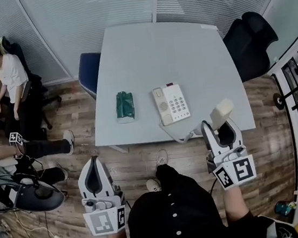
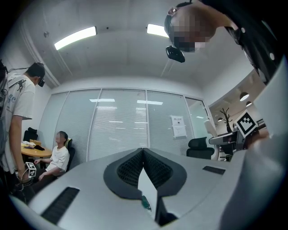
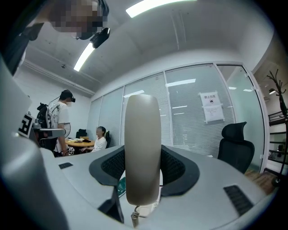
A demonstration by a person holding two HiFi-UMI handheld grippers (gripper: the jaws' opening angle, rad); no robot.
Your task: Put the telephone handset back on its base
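Cream plastic handset (image 1: pixel 221 112) is sitting pinched between the jaws of the right gripper (image 1: pixel 219 127), long axis standing crosswise to them. The base (image 1: pixel 171 104) is lying on the table (image 1: pixel 157 55) at ten o'clock from it, cradle seemingly leftward. The left gripper (image 1: pixel 94 171), pressed together and empty, is waiting farther off

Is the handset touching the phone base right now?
Apart. The head view shows the handset clamped in the right gripper, with bare table between it and the base.
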